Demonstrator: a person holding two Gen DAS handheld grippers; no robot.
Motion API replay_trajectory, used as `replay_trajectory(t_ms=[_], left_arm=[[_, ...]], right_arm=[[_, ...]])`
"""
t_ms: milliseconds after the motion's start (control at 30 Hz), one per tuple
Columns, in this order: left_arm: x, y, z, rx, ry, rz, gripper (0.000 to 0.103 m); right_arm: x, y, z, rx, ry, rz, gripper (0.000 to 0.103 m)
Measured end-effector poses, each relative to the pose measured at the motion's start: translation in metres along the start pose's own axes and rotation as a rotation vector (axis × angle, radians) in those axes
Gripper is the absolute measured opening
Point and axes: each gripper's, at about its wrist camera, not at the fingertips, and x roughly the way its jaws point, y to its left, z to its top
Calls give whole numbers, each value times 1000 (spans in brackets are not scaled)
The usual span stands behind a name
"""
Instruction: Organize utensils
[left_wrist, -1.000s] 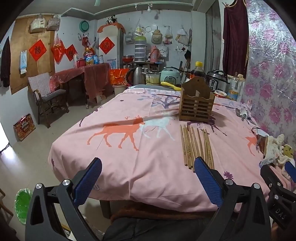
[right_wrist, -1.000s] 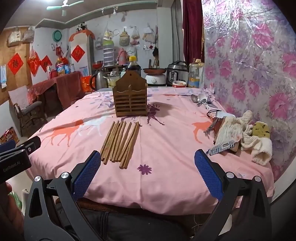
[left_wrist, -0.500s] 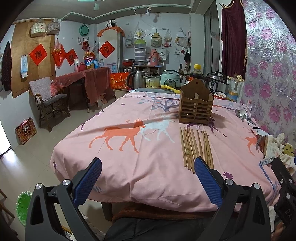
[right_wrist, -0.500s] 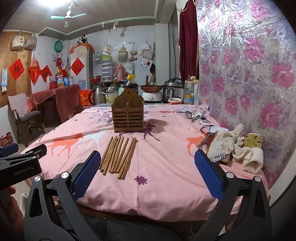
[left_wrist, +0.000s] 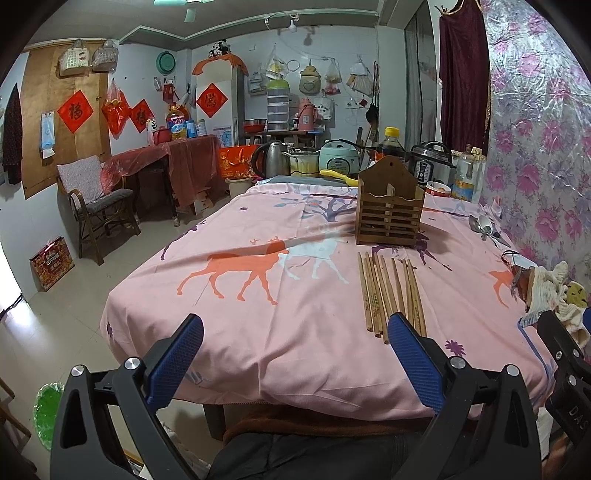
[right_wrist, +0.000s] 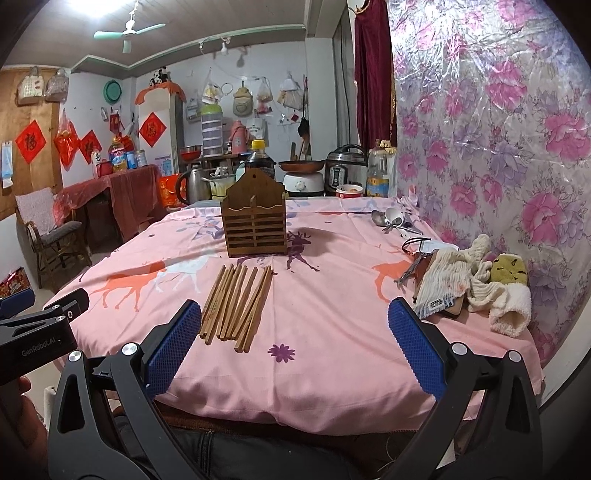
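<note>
**Hovering short of the chopsticks, both claws empty**

Facing the wide counter under its pink deer-print cloth, I hold my left claw and right claw off the near edge, each spread wide with nothing between the blue pads. The slatted brown wooden utensil holder stands upright mid-counter; the loose row of brown wooden chopsticks lies flat just in front of it, apart from it.

My worry: the sticks lie tight together and flat, so a pinch may take several, or snag and drag the cloth.

Only the right view shows the cream knitted cloths and metal spoons clearly; the left shows the floor and a wicker chair.
</note>
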Motion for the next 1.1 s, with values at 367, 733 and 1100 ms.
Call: replay_trajectory(t_ms=[367, 733, 1100], left_arm=[[0, -1, -1, -1, 0, 1, 98], [0, -1, -2, -3, 0, 2, 98], [0, -1, -1, -1, 0, 2, 98]], right_arm=[[0, 1, 0, 0, -1, -1, 97], [0, 1, 0, 0, -2, -1, 97], [0, 2, 0, 0, -3, -1, 97]])
